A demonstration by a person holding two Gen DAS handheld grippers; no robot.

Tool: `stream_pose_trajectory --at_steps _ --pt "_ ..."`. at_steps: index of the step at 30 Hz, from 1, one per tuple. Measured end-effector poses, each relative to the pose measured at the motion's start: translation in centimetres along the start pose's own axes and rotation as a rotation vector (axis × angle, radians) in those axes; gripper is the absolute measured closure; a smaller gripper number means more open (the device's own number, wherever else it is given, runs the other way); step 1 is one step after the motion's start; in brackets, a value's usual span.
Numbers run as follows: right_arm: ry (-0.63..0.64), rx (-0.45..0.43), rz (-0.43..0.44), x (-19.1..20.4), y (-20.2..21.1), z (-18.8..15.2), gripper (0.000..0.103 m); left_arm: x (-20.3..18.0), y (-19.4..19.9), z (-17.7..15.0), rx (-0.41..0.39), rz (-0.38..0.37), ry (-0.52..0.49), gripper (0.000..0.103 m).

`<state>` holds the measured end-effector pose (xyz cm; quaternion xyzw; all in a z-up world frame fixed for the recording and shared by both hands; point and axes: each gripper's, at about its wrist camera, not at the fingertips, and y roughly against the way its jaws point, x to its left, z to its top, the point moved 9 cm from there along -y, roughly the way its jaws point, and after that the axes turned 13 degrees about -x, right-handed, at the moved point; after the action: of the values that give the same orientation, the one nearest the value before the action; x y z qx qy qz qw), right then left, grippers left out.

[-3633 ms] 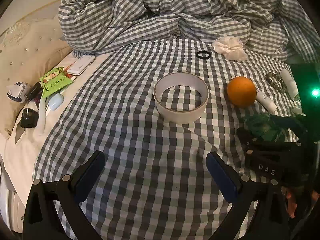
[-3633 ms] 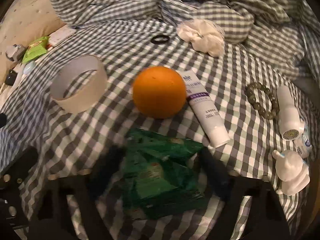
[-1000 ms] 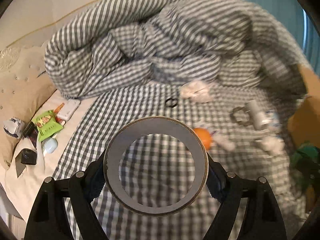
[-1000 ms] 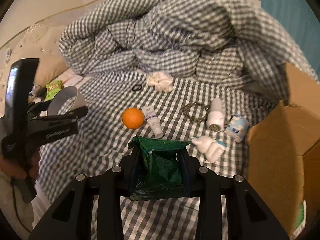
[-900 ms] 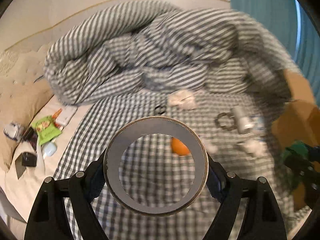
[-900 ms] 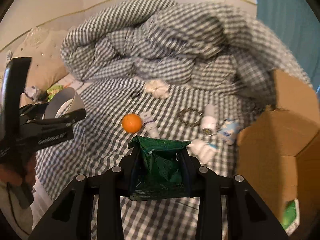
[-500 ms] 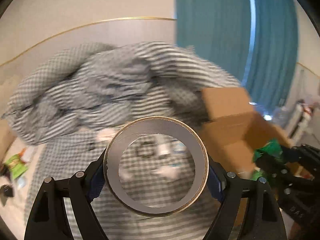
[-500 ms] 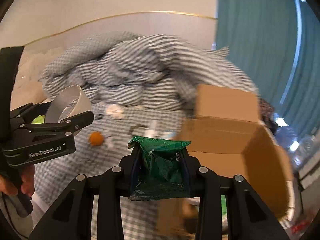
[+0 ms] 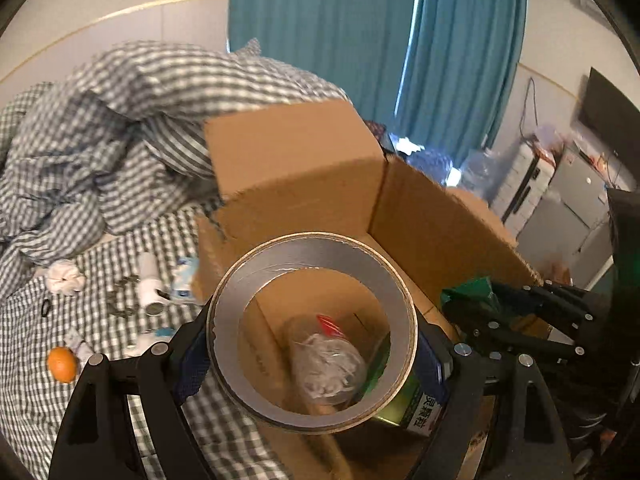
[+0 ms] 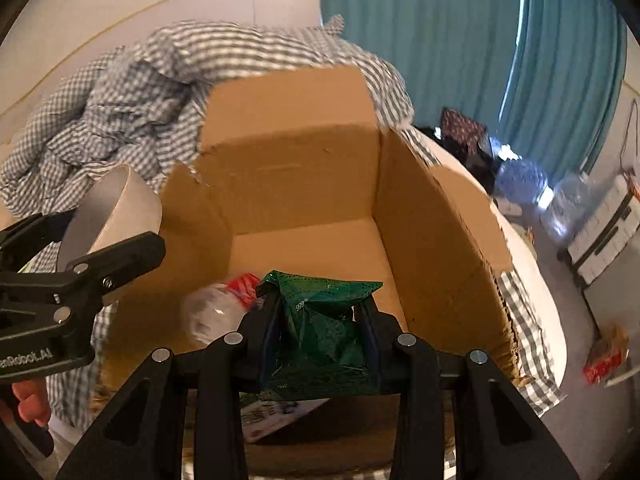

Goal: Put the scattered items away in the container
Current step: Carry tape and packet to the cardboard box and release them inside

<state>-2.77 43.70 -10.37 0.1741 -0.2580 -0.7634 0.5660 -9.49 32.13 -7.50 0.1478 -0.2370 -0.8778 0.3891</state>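
My left gripper [image 9: 312,360] is shut on a wide roll of grey tape [image 9: 320,252], gripped across its outer wall, and holds it above the near corner of an open cardboard box [image 9: 296,168]. My right gripper [image 10: 320,332] is shut on a crumpled green packet [image 10: 324,320] and hangs over the same cardboard box [image 10: 292,168]. In the box lie a clear plastic bottle with a red cap [image 10: 216,308] and a green carton [image 9: 404,400]. In the right wrist view the tape roll [image 10: 116,200] shows at the left, with a hand [image 10: 28,400] below it.
On the checked bed sheet lie an orange [image 9: 62,364], a white scrunchie [image 9: 64,280], a bead bracelet [image 9: 122,300], a white bottle [image 9: 150,284] and a black ring [image 9: 46,307]. A bunched checked duvet [image 9: 140,92] lies behind the box. Teal curtains [image 9: 360,40] and furniture stand beyond.
Both grippers have swung right, from over the bed to over the open box. The tape roll and the green packet stay gripped.
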Motion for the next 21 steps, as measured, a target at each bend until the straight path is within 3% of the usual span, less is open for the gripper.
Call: stream_pose_trajectory --at_steps 7,8,9,12,15,21 --pt "-0.011 0.012 -0.029 -1.4 -1.7 -0.7 0.066 -1.3 -2.4 -1.4 0.04 -0.017 -0.032 0.017" --pt "-0.011 0.01 -0.039 -1.7 -1.7 -0.7 0.061 -1.3 -2.5 -1.5 0.042 -0.013 -0.032 0.017" --pt "-0.01 0.011 -0.049 -2.0 -1.7 -0.8 0.042 -1.3 -2.5 -1.6 0.043 -0.011 -0.029 0.013" --pt "-0.023 -0.006 -0.111 -3.3 -1.4 -0.6 0.023 -0.7 -2.5 -1.5 0.039 0.024 -0.02 0.0" --pt "-0.054 -0.016 -0.097 -3.6 -1.0 -0.3 0.018 -0.6 -2.3 -1.4 0.033 0.028 -0.019 0.0" --pt "-0.051 -0.041 -0.084 -2.8 0.2 0.4 0.018 0.1 -1.1 -1.0 0.022 0.052 -0.013 0.0"
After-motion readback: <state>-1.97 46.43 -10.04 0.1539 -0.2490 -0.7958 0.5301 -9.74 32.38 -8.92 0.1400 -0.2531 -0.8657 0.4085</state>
